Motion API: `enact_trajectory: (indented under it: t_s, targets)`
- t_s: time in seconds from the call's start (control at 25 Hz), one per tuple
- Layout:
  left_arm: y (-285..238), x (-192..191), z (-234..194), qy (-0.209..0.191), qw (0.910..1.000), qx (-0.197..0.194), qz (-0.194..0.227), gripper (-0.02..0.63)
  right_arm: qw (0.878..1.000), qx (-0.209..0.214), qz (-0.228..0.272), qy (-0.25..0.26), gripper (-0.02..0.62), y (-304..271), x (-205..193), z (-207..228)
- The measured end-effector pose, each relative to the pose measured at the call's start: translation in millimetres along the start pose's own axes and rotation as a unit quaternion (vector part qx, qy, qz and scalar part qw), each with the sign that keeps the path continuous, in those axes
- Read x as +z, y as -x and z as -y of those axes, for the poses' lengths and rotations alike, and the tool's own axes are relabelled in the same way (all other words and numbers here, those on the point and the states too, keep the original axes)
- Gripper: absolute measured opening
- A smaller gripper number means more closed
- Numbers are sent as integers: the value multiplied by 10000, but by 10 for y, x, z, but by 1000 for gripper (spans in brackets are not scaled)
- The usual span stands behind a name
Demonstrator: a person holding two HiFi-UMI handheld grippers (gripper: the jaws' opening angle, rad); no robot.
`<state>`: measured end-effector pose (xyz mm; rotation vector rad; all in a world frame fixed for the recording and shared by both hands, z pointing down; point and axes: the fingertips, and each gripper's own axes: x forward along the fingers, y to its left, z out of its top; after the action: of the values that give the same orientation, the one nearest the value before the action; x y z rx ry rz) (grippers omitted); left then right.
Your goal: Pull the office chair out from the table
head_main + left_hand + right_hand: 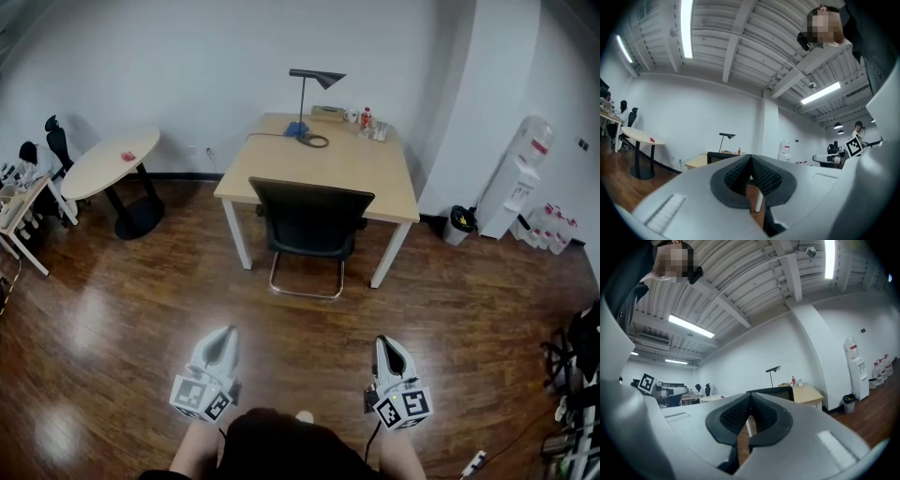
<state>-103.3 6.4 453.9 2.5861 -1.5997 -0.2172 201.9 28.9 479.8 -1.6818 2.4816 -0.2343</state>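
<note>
Office chair tucked under table, sled base likely drags stiffly; grip backrest top edge. Left gripper, right gripper: 2 pairs of jaws closed, empty.

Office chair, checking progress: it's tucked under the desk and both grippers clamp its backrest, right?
No. The office chair is tucked under the desk, but the left gripper and right gripper are shut on nothing, well short of it, as the head view shows.
</note>
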Motion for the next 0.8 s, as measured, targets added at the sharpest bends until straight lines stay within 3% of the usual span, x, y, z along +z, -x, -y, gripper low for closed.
enact_trajectory:
  t_s: [0.32, 0.8]
  targets:
    - [-250, -162, -11, -85, 9997, -27, -225, 2, 9997, -51, -104, -220, 14, -184, -168, 256]
    - [-1128, -142, -407, 63, 9996, -278, -76, 2, 9992, -400, -46, -47, 14, -840, -70, 605]
